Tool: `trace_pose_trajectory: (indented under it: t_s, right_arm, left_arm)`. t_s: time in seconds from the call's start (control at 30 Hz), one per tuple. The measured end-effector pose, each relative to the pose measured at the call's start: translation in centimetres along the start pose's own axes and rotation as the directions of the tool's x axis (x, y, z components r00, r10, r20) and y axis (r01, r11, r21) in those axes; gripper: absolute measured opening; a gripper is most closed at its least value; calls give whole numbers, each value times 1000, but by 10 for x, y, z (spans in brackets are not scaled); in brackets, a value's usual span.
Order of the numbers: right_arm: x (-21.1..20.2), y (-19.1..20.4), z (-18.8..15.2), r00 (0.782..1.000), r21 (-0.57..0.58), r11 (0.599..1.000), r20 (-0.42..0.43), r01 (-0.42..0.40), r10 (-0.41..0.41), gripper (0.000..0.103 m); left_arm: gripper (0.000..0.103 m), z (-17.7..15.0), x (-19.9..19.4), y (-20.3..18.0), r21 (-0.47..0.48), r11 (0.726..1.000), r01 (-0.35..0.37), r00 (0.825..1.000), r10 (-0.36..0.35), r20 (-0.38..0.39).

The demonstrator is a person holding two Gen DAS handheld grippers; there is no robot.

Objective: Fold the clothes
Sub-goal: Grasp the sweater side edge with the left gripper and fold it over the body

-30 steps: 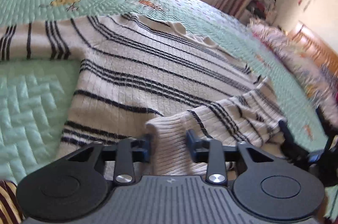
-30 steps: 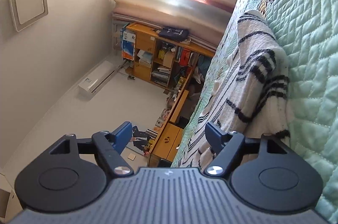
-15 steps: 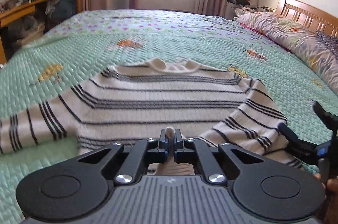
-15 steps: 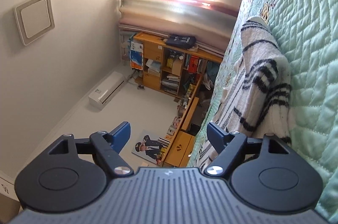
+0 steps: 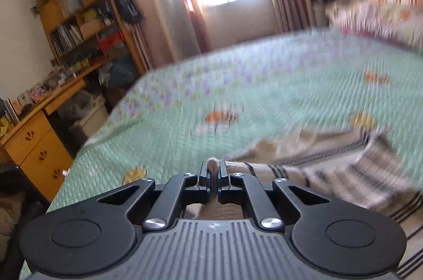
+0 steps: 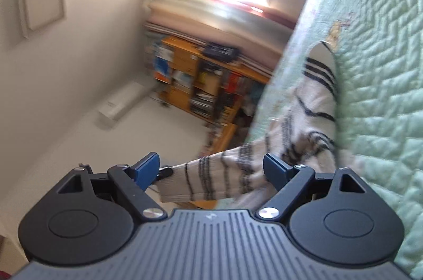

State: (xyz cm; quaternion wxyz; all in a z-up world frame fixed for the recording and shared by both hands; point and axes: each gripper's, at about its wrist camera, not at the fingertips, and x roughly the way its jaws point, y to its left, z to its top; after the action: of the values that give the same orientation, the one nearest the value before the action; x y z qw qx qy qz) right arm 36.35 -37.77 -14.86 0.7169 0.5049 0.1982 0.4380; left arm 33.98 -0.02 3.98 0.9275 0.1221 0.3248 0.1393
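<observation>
A cream sweater with black stripes lies on the green quilted bed. My left gripper is shut on a fold of the sweater's sleeve, raised above the quilt; the picture is blurred. In the right wrist view, which is rolled sideways, the sweater lies on the quilt. Its lifted sleeve stretches across the gap of my right gripper. Those jaws are opening, and their blue pads do not press on the sleeve.
A wooden desk with drawers and a crowded bookshelf stand left of the bed. Pink curtains frame a bright window. Pillows and a wooden headboard sit at the far right. An air conditioner hangs on the wall.
My left gripper closed on the sleeve, then rose and swung left with it. The right gripper's jaws widened, and the lifted sleeve now crosses its view.
</observation>
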Motion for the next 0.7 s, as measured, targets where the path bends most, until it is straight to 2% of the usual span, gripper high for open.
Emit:
trace_pose_trajectory:
  t_s: [0.07,0.1,0.13,0.2,0.23,0.27,0.3,0.33,0.37,0.43,0.47,0.53,0.57,0.67,0.7]
  right_arm:
    - [2,1,0,999,-10,999,-9,33,-33,87]
    - [3,1,0,999,-16,999,-13,49,-49,87]
    - [3,3,0,997,-28,997,-17,69,-69,87]
    - [6,8,-2,994,-62,993,-28,105,-106,86]
    - [7,11,-3,992,-84,989,-35,120,-123,87]
    - [9,14,-4,989,-106,985,-41,135,-139,87]
    - [11,20,-7,985,-151,976,-50,154,-164,87]
    - [18,31,-12,973,-236,951,-69,200,-221,87]
    - [25,43,-16,956,-322,915,-84,242,-282,87]
    - [41,59,-27,926,-442,853,-114,278,-361,87]
    - [48,63,-33,915,-476,833,-127,284,-384,87]
    - [54,62,-36,890,-510,802,-140,311,-434,87]
    - [59,62,-38,875,-523,787,-146,328,-462,87]
    - [72,61,-39,837,-558,750,-167,355,-521,90]
    - [79,60,-39,819,-572,730,-166,374,-550,91]
  left_arm:
    - [13,-17,29,-2,6,1000,-23,995,24,-101]
    - [22,-26,45,-4,19,999,-31,986,34,-162]
    - [26,-35,59,-2,21,999,-47,977,50,-208]
    - [44,-53,76,6,-10,995,-98,956,91,-277]
    - [48,-59,79,15,-56,991,-122,950,101,-295]
    - [55,-64,73,26,-129,982,-139,952,97,-289]
    - [63,-69,65,36,-209,966,-151,957,90,-277]
    - [66,-74,57,46,-288,944,-161,961,84,-263]
    - [71,-79,47,48,-342,929,-142,969,60,-240]
    - [72,-89,26,46,-431,899,-83,983,3,-183]
    - [72,-94,19,38,-441,897,-31,986,-46,-162]
    - [74,-104,10,11,-416,907,63,982,-130,-136]
    - [78,-110,5,-4,-402,910,101,979,-164,-123]
    - [79,-133,-2,-38,-421,891,170,966,-235,-108]
    - [80,-139,-4,-44,-439,881,178,964,-246,-103]
